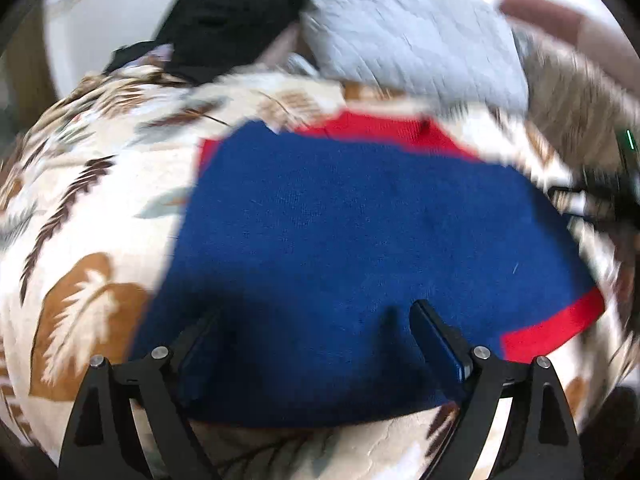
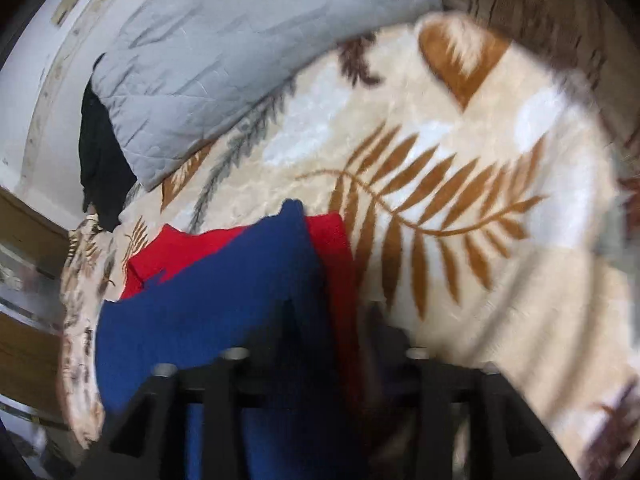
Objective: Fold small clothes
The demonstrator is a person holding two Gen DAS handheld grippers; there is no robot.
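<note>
A small blue garment (image 1: pixel 360 220) with red trim (image 1: pixel 556 320) lies spread on a leaf-patterned blanket (image 1: pixel 88 200). My left gripper (image 1: pixel 316 320) hovers over its near part, jaws wide apart and nothing pinched between them. In the right wrist view the same blue garment (image 2: pixel 224 300) fills the lower left, its red edge (image 2: pixel 336 264) running up the middle. My right gripper (image 2: pixel 334 320) is blurred, with its fingers apart on either side of that red edge. I see no pads pressing on the cloth.
A grey quilted pillow (image 1: pixel 400 32) and a black cloth (image 1: pixel 232 20) lie at the far side of the bed, against a white wall. A person's forearm (image 1: pixel 560 12) reaches in at the upper right. The blanket (image 2: pixel 480 160) stretches away to the right of the garment.
</note>
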